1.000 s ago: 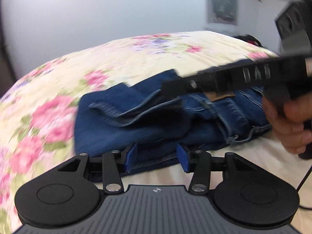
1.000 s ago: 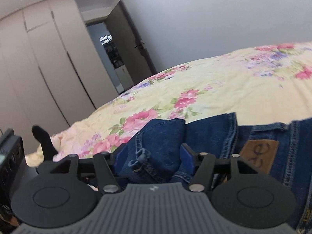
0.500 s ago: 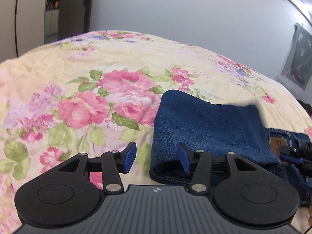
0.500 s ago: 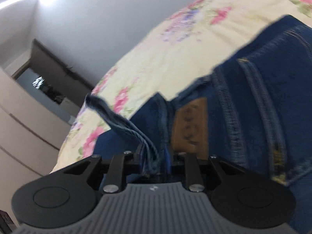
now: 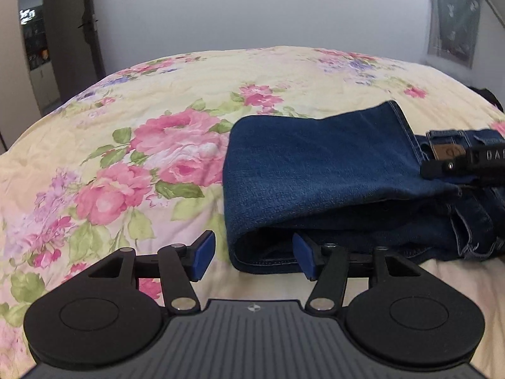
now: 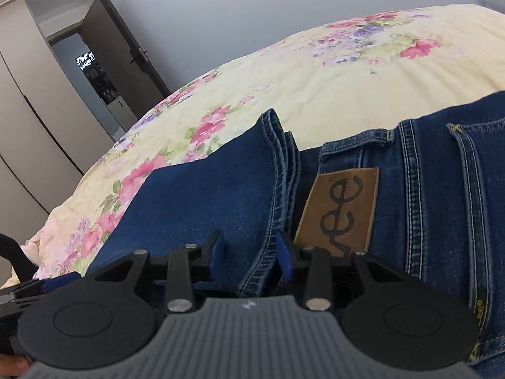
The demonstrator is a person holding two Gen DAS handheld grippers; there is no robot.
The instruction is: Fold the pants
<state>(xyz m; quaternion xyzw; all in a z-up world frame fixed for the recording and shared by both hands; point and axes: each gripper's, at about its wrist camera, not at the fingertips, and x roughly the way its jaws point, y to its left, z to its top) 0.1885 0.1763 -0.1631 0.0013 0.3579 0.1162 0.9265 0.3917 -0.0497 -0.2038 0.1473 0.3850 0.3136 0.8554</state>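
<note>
The jeans (image 5: 315,164) lie folded on the bed (image 5: 189,94); the left tool (image 5: 251,257) and right tool (image 6: 249,252) have just opened, gripping nothing; a bump could undo the fold.

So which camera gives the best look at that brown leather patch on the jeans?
The right wrist view: the brown leather patch sits close and large on the jeans, its dark lettering sharp. In the left wrist view the patch is small, far off at the right edge and partly hidden behind the other hand-held gripper.
</note>
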